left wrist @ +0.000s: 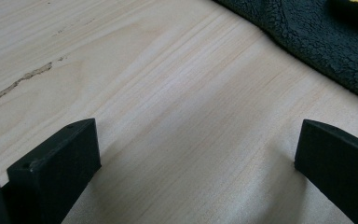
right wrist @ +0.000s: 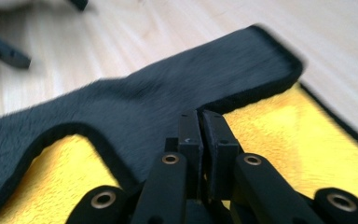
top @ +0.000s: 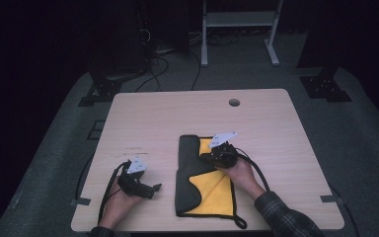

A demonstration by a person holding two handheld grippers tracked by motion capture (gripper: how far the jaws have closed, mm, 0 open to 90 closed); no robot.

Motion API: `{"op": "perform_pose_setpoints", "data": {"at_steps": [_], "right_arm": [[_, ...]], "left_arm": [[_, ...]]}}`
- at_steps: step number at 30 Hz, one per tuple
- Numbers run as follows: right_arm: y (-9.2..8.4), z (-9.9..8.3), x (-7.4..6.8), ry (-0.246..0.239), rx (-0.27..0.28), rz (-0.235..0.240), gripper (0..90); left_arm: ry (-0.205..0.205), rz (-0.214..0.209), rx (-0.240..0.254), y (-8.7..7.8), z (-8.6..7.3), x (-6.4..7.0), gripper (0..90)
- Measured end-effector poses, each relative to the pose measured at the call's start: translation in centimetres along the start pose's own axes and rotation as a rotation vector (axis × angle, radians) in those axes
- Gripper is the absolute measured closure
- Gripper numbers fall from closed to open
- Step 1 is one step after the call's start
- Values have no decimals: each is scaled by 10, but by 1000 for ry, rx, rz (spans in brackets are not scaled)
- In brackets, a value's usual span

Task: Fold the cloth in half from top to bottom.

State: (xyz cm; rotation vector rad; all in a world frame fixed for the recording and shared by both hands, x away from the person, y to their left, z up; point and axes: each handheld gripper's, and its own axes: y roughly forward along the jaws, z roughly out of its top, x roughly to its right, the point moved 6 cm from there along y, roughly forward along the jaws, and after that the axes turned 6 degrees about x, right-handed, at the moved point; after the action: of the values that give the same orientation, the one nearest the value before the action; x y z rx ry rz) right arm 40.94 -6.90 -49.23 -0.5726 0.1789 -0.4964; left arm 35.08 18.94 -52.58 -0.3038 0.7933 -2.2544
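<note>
A cloth lies on the wooden table (top: 168, 113), yellow (top: 212, 195) on its upper face and dark grey on the other. Its left part is folded over as a dark flap (top: 190, 168). My right gripper (top: 203, 157) lies low over the cloth and points left. In the right gripper view its jaws (right wrist: 200, 116) are shut on the black hem where the dark flap (right wrist: 135, 107) meets the yellow face (right wrist: 279, 126). My left gripper (top: 154, 189) rests left of the cloth. It stands open (left wrist: 196, 154) over bare wood, with the dark cloth (left wrist: 321, 42) beyond its jaws.
A round cable hole (top: 234, 102) sits near the table's far edge. A white metal stand (top: 237, 19) and loose cables are on the floor behind. The table's front edge runs close under both hands. A scuff mark (left wrist: 14, 84) streaks the wood.
</note>
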Motion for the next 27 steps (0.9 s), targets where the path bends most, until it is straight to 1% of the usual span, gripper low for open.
{"op": "perform_pose_setpoints", "data": {"at_steps": [2,3,5,7,10,11,16,21,27], "right_arm": [[-5,3,7,16,14,-9,853],[-8,6,13,26,27,-21,853],[-12,8,20,51,47,-27,853],[-16,11,29,59,57,-49,853],[-21,13,40,84,76,-72,854],[-23,13,46,98,90,-79,854],[-27,12,63,137,104,-112,854],[-29,7,80,167,106,-149,853],[-28,-6,99,207,86,-188,853]], "left_arm": [[0,0,0,0,0,0,0],[0,0,0,0,0,0,0],[2,0,0,0,0,0,0],[2,0,0,0,0,0,0],[1,0,0,0,0,0,0],[2,0,0,0,0,0,0],[0,0,0,0,0,0,0],[0,0,0,0,0,0,0],[0,0,1,0,0,0,0]]}}
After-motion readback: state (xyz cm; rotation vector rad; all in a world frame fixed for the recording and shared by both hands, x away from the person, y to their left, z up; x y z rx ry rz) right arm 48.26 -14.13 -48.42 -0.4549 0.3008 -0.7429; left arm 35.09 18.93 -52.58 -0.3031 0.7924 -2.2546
